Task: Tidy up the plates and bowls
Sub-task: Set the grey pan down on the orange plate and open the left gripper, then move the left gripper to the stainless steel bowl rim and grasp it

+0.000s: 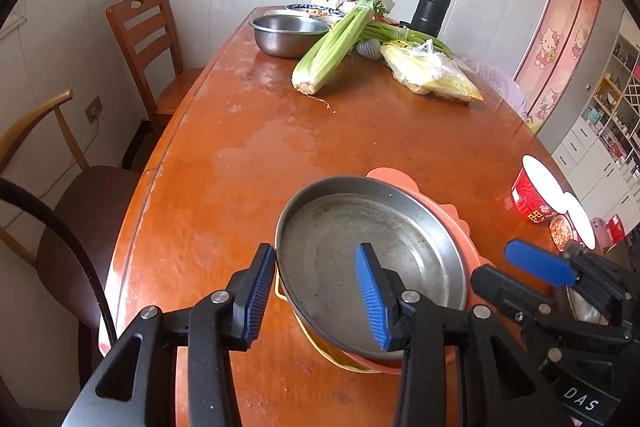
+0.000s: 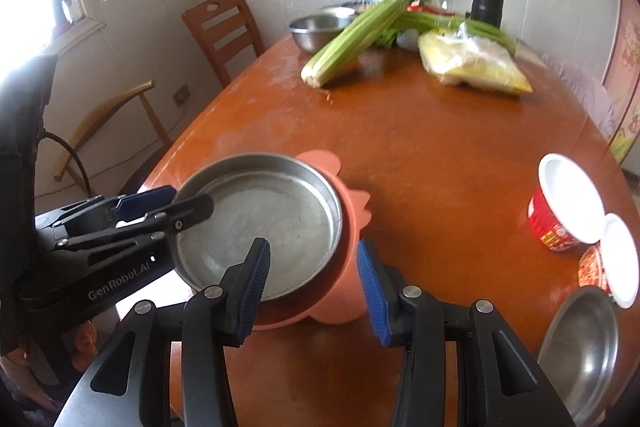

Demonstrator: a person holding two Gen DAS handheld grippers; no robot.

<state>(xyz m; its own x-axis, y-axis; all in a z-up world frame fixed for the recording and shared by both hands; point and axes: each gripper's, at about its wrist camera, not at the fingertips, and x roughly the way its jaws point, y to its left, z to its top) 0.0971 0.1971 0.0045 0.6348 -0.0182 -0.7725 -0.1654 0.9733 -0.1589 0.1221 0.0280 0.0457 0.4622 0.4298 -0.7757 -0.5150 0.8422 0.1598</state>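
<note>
Now the round steel plate [image 1: 372, 251] sits on a scalloped orange plastic plate [image 2: 344, 267] near the brown wooden table's [image 1: 256, 131] near edge, left gripper [image 1: 316, 291] spread astride its rim, right gripper [image 2: 314, 291] spread beside it, bare tabletop beyond

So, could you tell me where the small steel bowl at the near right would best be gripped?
Probably by its thin rim, one finger inside and one outside. The small steel bowl sits open side up and apart from the red cups, so its near edge is free. The right gripper, already open, could likely come down from above on that side.
</note>
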